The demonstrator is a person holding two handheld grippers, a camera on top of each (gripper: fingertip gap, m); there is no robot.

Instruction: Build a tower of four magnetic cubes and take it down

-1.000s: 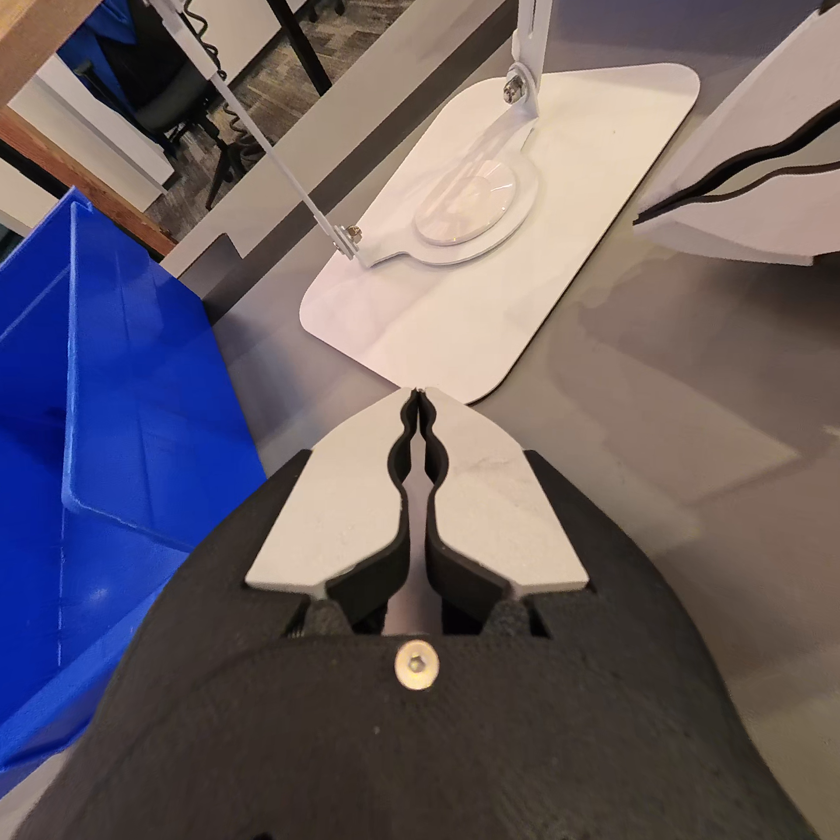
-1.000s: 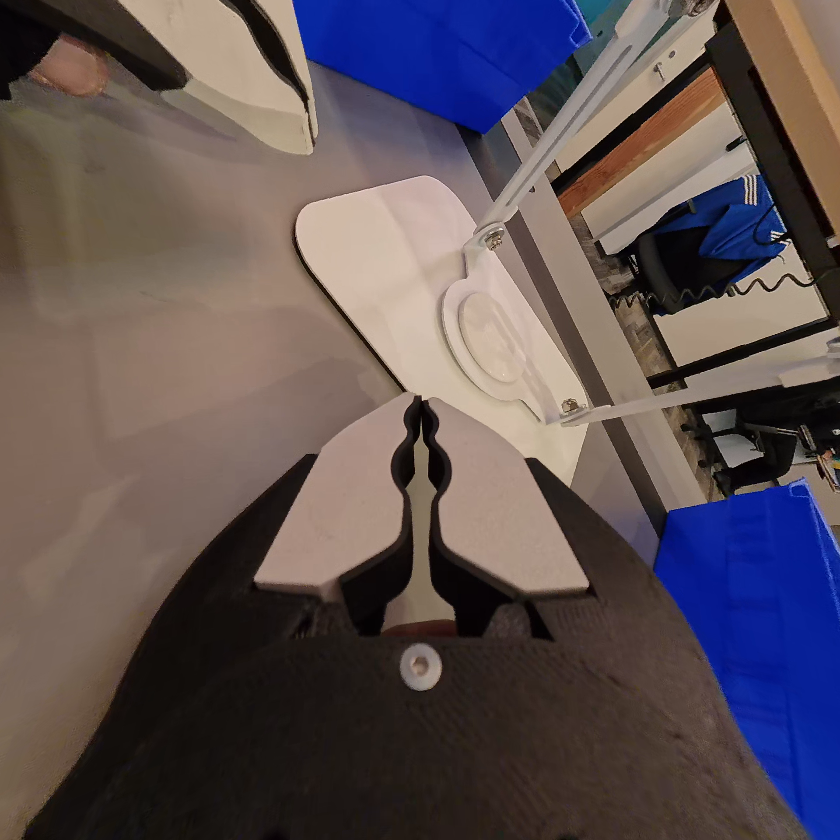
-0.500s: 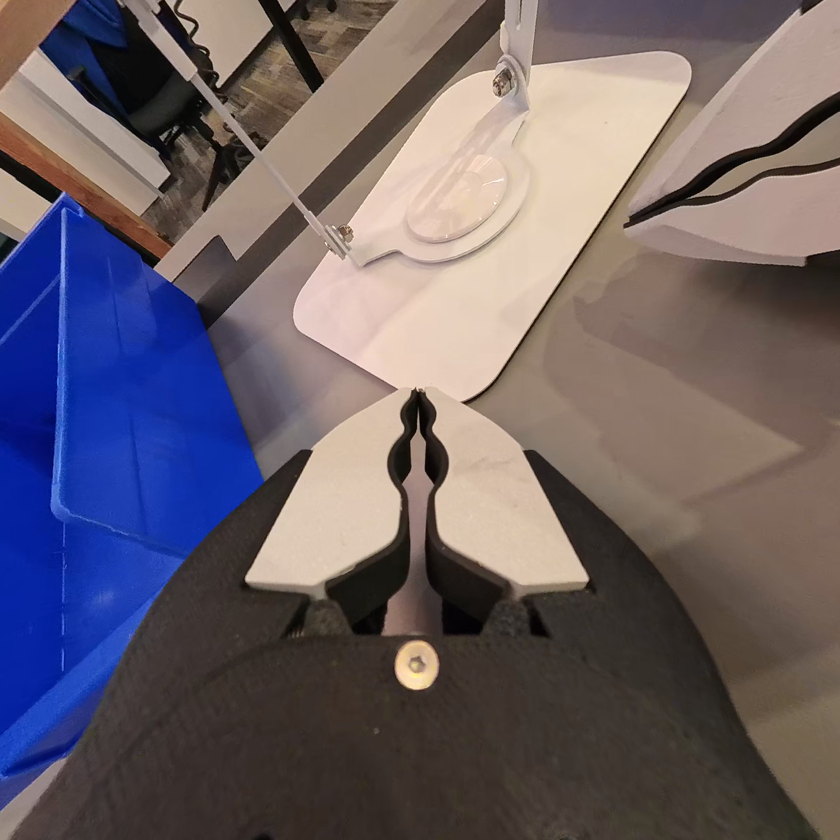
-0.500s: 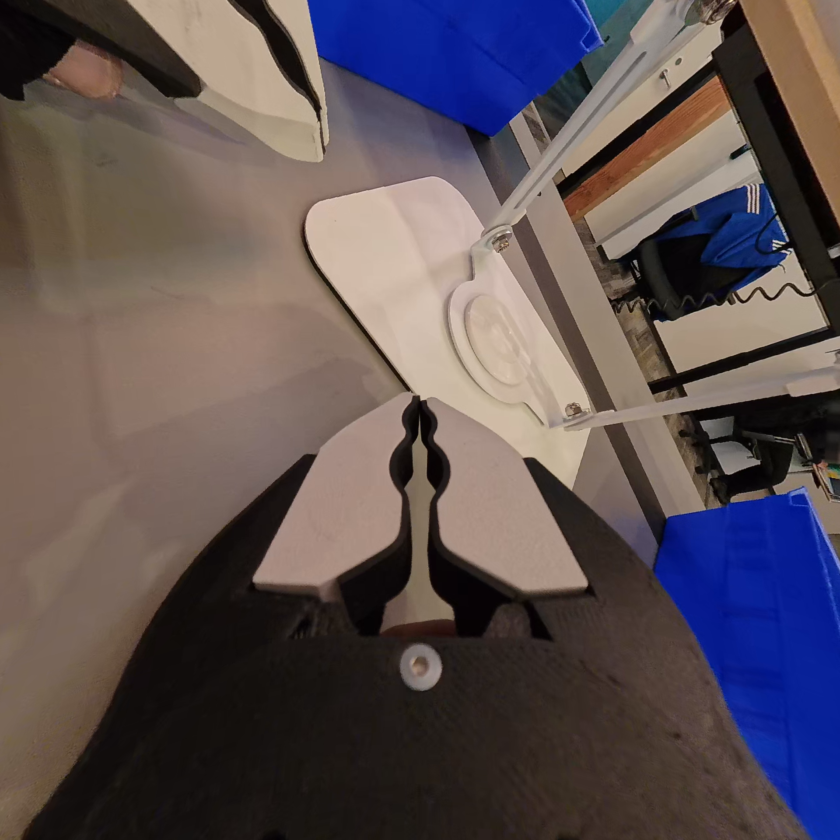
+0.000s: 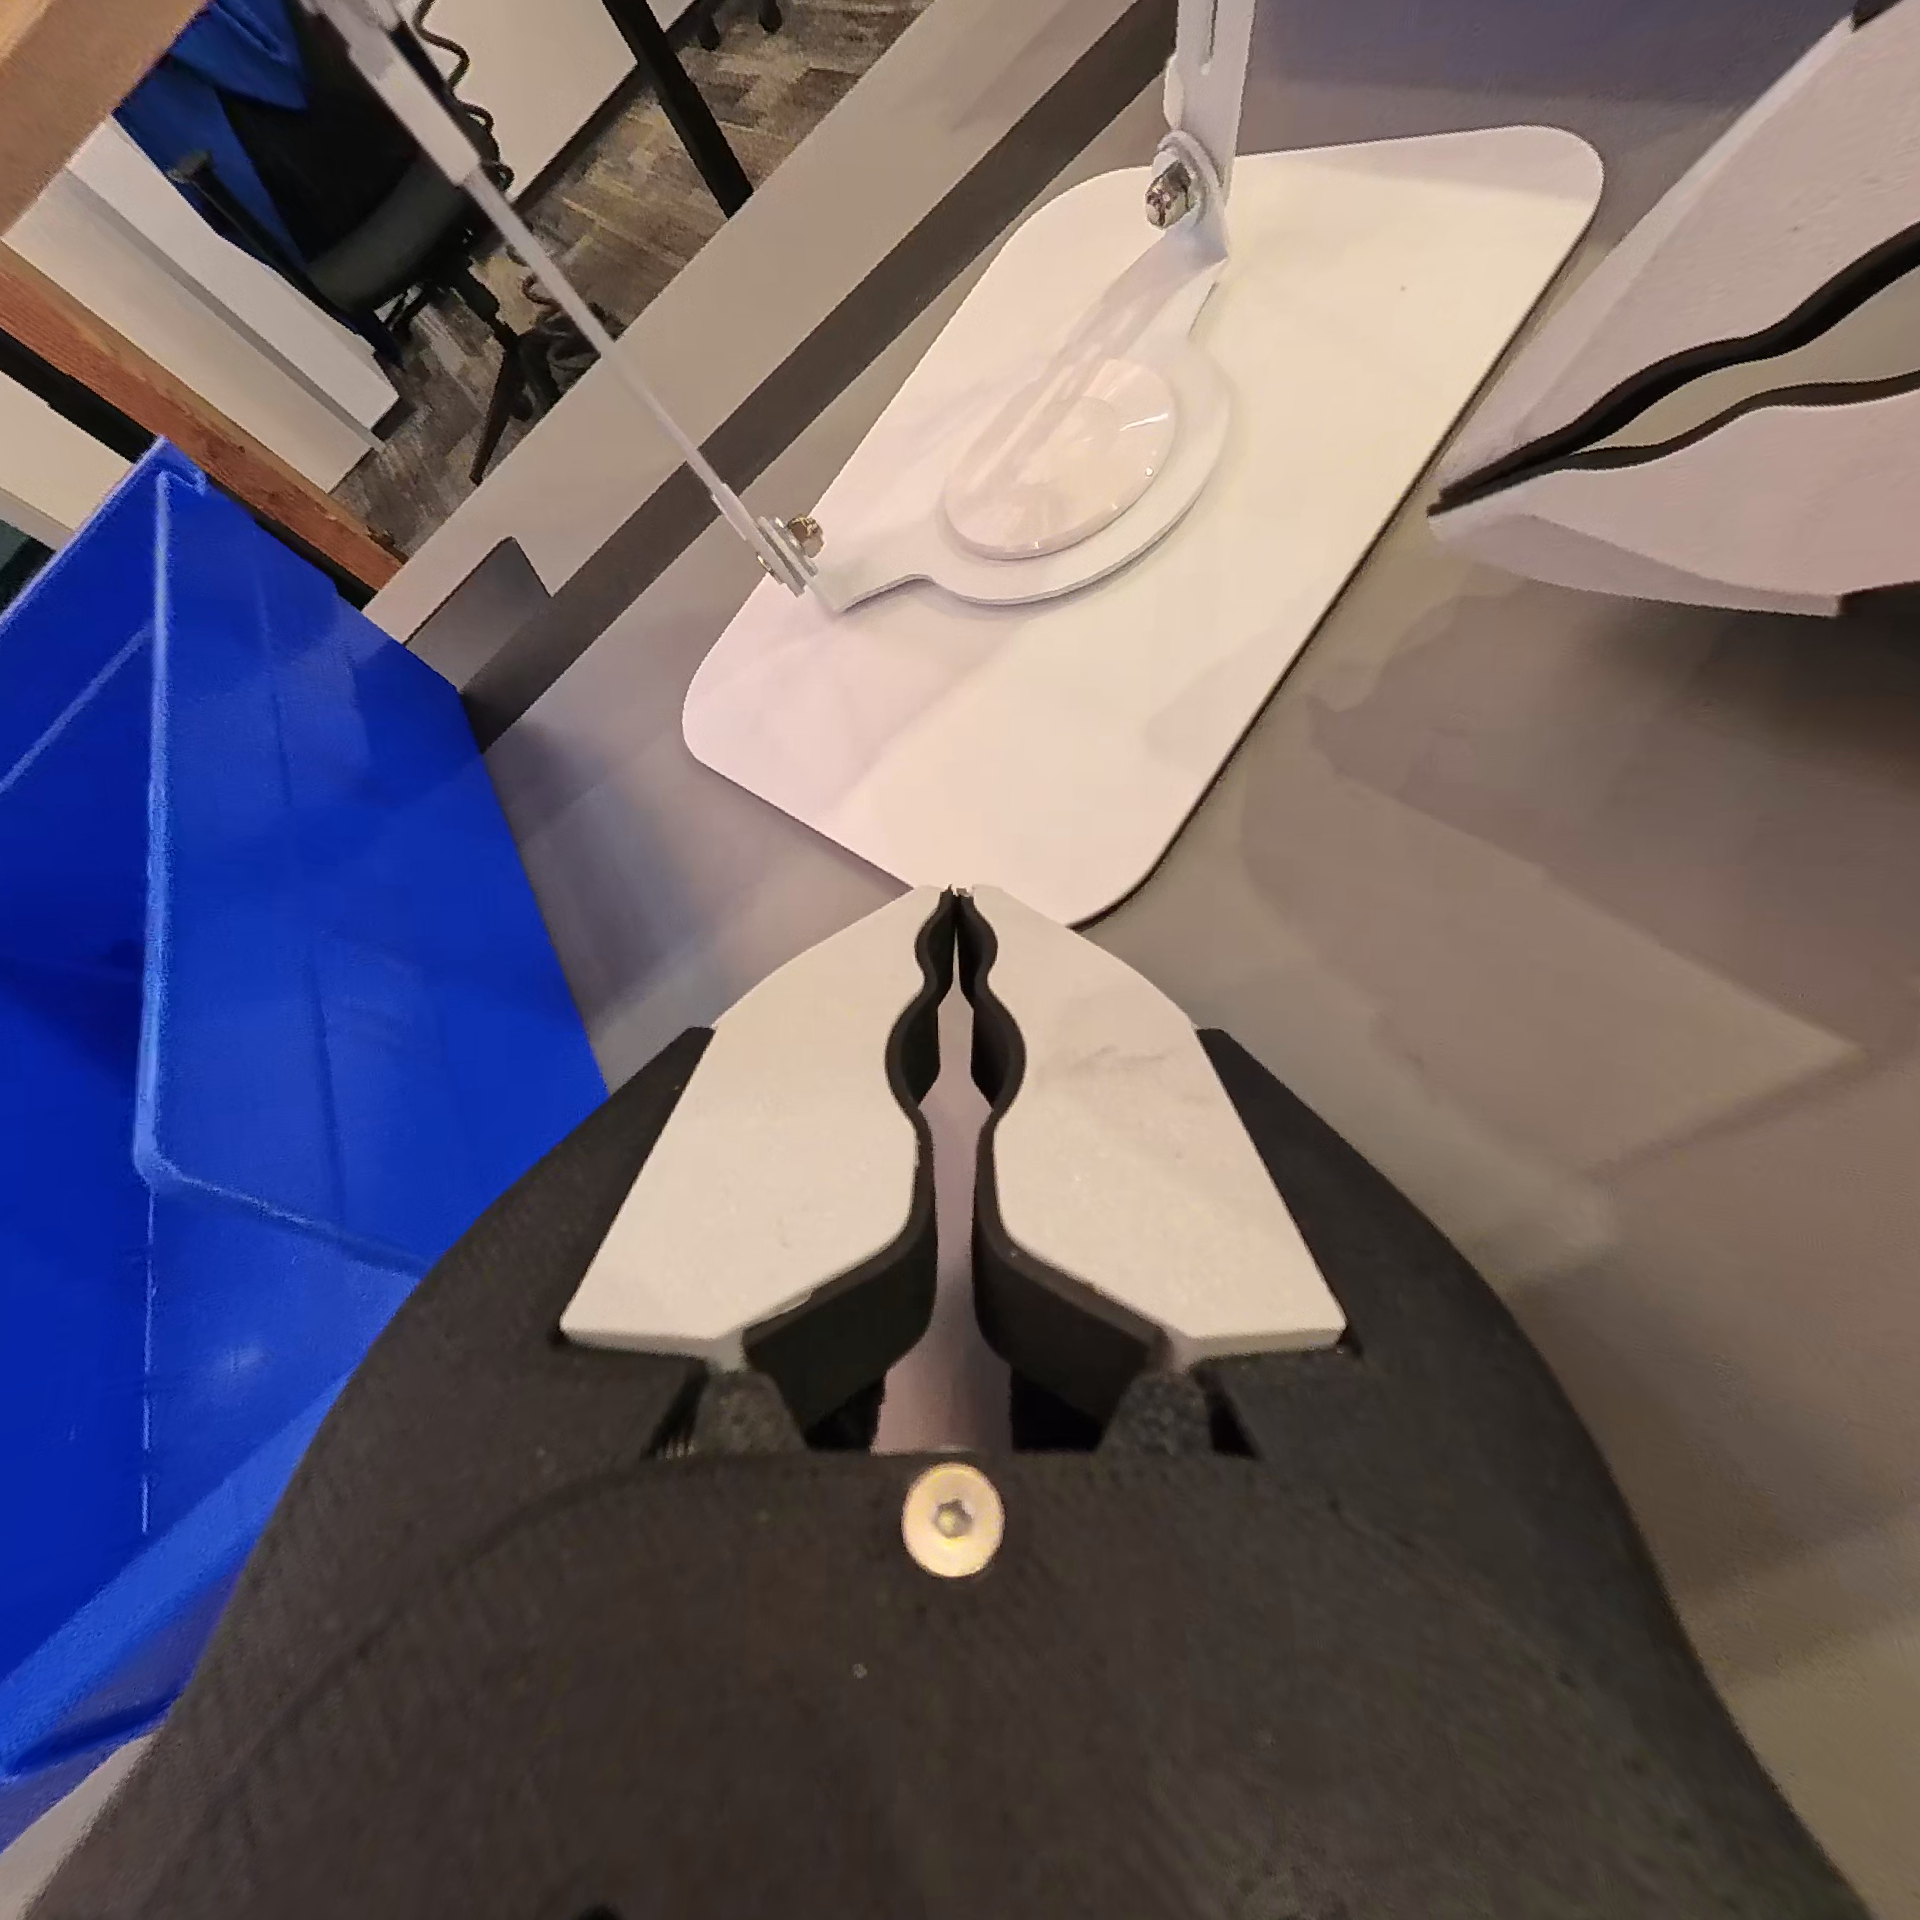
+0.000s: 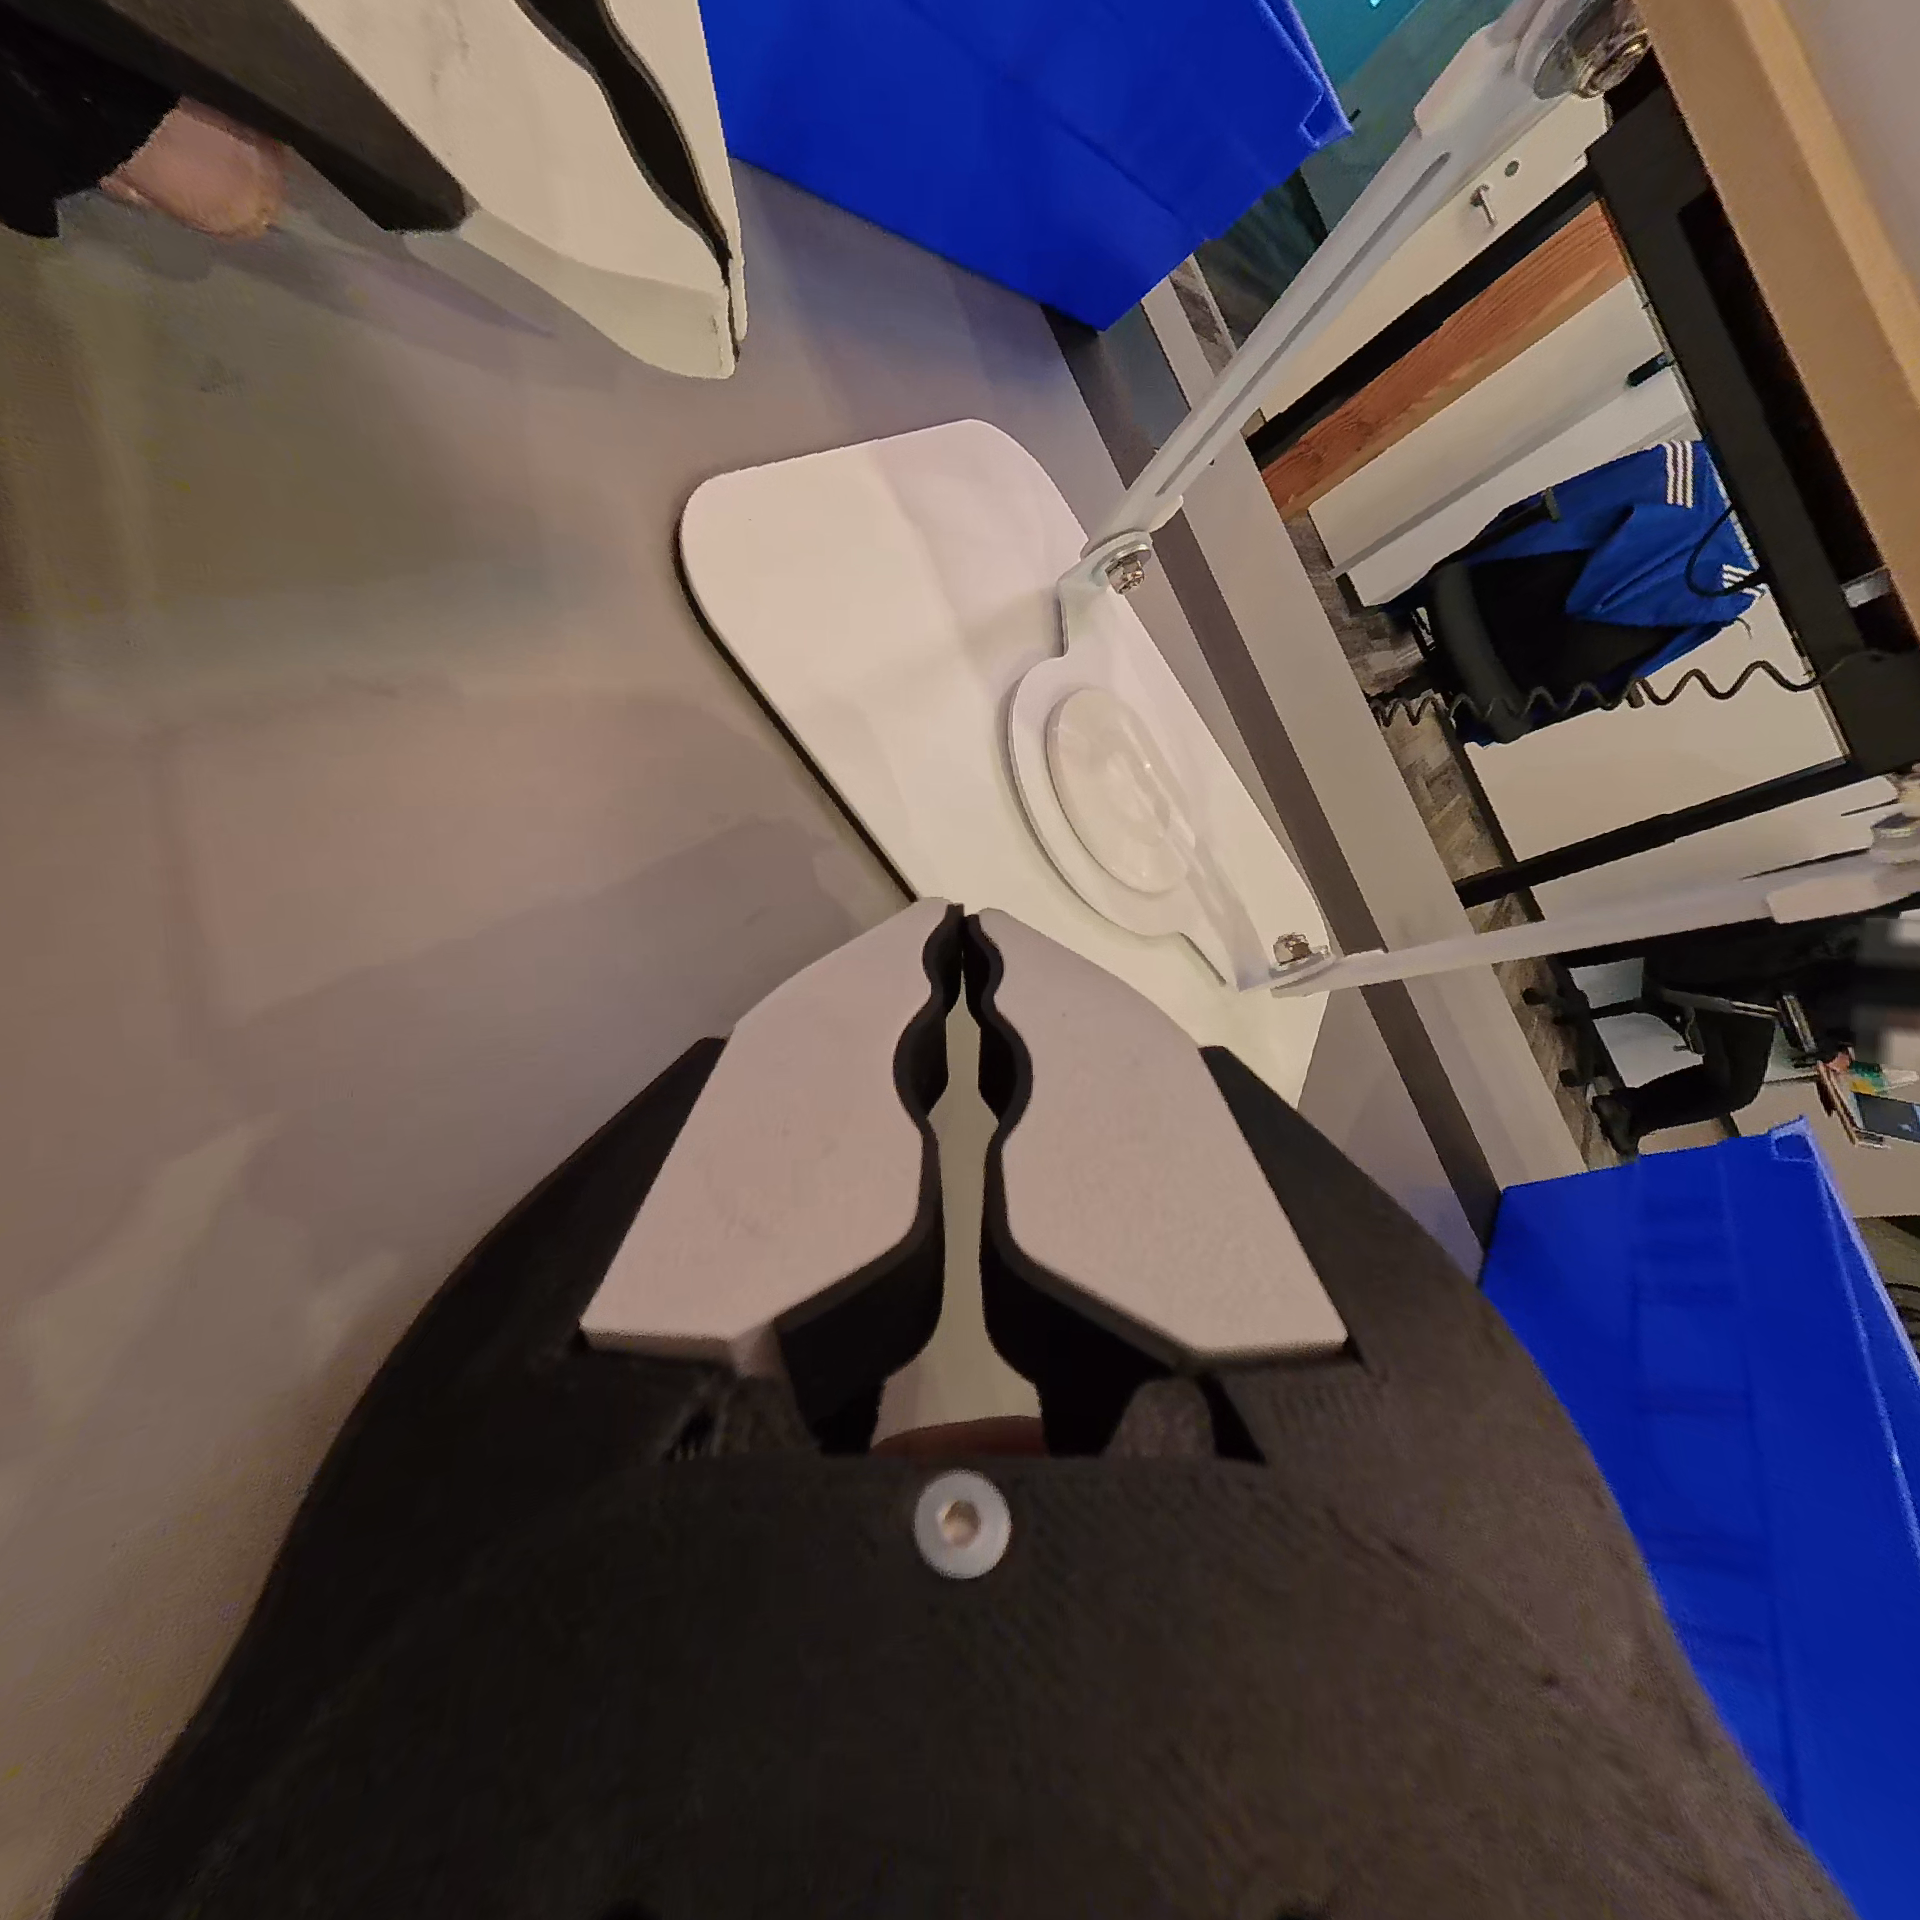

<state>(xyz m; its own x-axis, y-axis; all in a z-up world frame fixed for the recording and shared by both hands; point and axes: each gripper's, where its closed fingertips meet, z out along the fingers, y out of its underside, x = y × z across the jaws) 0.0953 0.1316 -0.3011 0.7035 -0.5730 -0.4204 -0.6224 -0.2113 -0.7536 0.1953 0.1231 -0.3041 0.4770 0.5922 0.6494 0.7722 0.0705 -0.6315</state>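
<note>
No magnetic cube shows in either view. My left gripper [image 5: 957, 896] is shut and empty, its tips over the grey table just short of a white stand base [image 5: 1122, 665]. My right gripper [image 6: 957, 914] is shut and empty, its tips at the near edge of the same white base [image 6: 883, 623]. The right gripper also shows at the upper right of the left wrist view [image 5: 1704, 416], shut. The left gripper shows at the upper left of the right wrist view [image 6: 582, 177], shut, with a hand behind it.
A blue bin [image 5: 208, 987] stands left of my left gripper. Two blue bins show in the right wrist view, one far [image 6: 1018, 135] and one at the right [image 6: 1714, 1507]. White stand arms [image 6: 1278, 343] rise from the base. The table edge [image 5: 831, 218] lies beyond it.
Both grippers have drifted slightly; the white base sits a little lower and farther left in the left wrist view. Both grippers stay shut and empty.
</note>
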